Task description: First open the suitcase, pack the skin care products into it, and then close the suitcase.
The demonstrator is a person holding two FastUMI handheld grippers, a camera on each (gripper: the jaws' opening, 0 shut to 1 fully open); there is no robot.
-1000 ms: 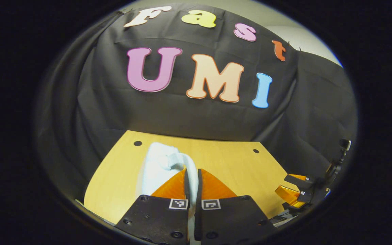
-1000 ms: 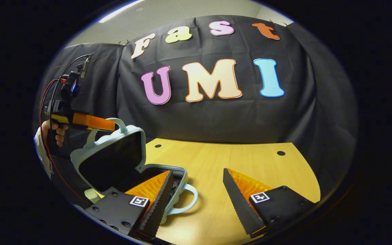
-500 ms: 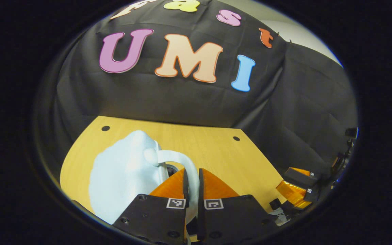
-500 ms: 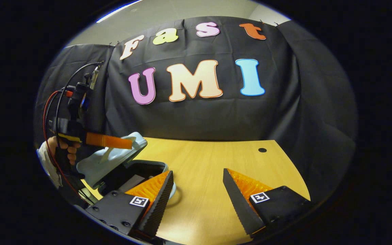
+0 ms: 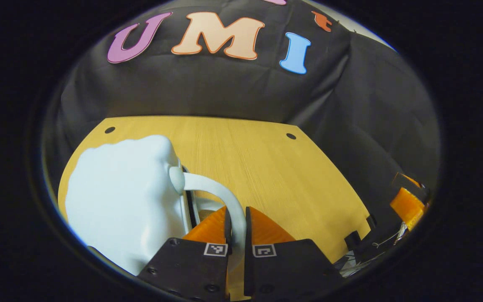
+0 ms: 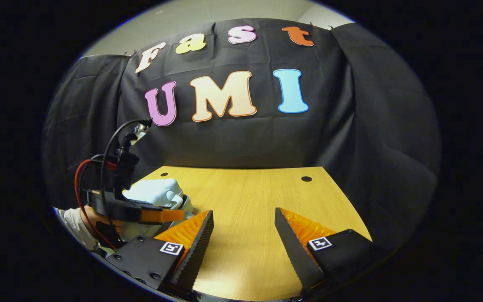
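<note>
Pale blue plastic suitcase (image 5: 124,201) sits on the left side of the wooden bench (image 5: 266,167), lid down or nearly so; can't tell if it's fully latched, and its near edge is cut off behind the gripper bodies. The left gripper (image 5: 236,220) is clenched on the curved white-blue handle (image 5: 218,195), both orange fingers pressing it. From the right gripper view the case (image 6: 157,193) is mostly hidden behind that gripper and a sleeve (image 6: 74,222). The right gripper (image 6: 243,228) hangs spread wide over bare bench, grasping nothing.
</note>
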